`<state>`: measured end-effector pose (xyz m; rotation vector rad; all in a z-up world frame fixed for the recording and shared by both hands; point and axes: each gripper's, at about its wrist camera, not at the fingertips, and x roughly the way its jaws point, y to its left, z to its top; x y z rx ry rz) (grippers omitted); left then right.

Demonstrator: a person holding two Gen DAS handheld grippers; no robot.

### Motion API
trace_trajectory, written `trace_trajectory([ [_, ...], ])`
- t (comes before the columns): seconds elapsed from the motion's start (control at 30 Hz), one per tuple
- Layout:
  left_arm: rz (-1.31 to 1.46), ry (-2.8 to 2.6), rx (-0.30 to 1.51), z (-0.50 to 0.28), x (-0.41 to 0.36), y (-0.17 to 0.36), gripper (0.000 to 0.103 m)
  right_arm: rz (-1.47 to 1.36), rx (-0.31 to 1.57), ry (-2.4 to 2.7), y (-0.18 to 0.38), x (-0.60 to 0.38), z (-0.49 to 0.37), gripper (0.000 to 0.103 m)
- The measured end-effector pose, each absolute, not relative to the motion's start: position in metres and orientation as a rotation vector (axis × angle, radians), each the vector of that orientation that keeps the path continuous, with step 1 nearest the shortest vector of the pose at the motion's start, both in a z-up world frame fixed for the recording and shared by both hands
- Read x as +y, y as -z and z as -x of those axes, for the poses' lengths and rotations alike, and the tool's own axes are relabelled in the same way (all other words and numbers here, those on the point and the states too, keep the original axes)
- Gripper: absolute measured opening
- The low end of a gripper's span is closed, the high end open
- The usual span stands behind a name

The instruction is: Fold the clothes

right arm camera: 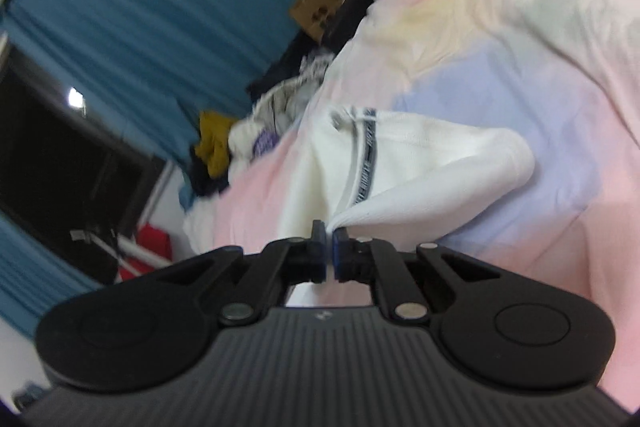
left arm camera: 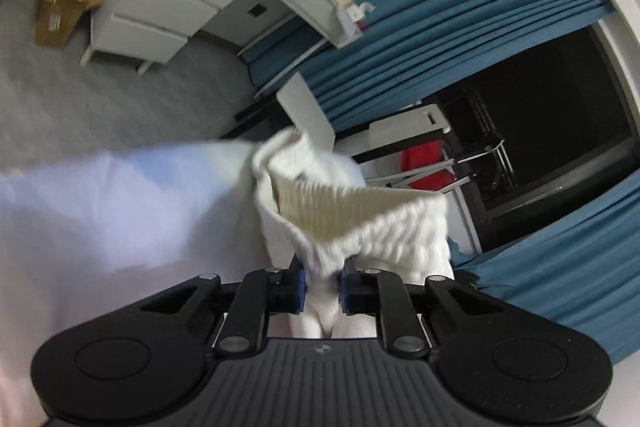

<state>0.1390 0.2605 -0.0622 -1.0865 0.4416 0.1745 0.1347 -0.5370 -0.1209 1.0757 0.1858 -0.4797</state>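
Observation:
A white knit garment (left arm camera: pixel 360 223) with a ribbed hem hangs bunched in front of my left gripper (left arm camera: pixel 323 287), which is shut on a fold of it. In the right wrist view the same white garment (right arm camera: pixel 432 163), with a grey and dark striped zip placket, lies on the pastel bedspread (right arm camera: pixel 540 39). My right gripper (right arm camera: pixel 329 243) is shut on a pinched edge of the garment, which stretches away from the fingertips toward the upper right.
A pile of other clothes (right arm camera: pixel 256 139), including a mustard piece, lies at the bed's far edge. Blue curtains (left arm camera: pixel 460 39) frame a dark window (left arm camera: pixel 540 147). A white drawer unit (left arm camera: pixel 160 11) and a cardboard box (left arm camera: pixel 64 3) stand on the grey floor.

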Motion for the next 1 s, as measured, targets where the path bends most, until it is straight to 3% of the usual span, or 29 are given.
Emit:
trace_trajectory([
  [0.27, 1.180, -0.219, 0.564, -0.084, 0.300, 0.057, 0.016, -0.981, 0.011, 0.621, 0.098, -0.547, -0.094, 0.006],
  [0.53, 1.237, -0.304, 0.654, -0.080, 0.316, 0.112, 0.017, -1.202, 0.471, 0.805, 0.164, -0.577, -0.101, 0.006],
  [0.8, 1.222, -0.290, 0.643, -0.068, 0.316, 0.131, 0.022, -1.114, 0.485, 0.850, 0.151, -0.570, -0.107, 0.008],
  [0.9, 1.187, -0.278, 0.637, -0.059, 0.315, 0.126, 0.035, -1.069, 0.457, 0.890, 0.137, -0.569, -0.100, 0.010],
  [0.97, 1.150, -0.270, 0.610, -0.050, 0.315, 0.116, 0.062, -0.995, 0.435, 0.929, 0.126, -0.565, -0.097, 0.010],
  [1.0, 1.132, -0.266, 0.595, -0.046, 0.316, 0.110, 0.064, -0.924, 0.422, 0.964, 0.118, -0.560, -0.098, 0.013],
])
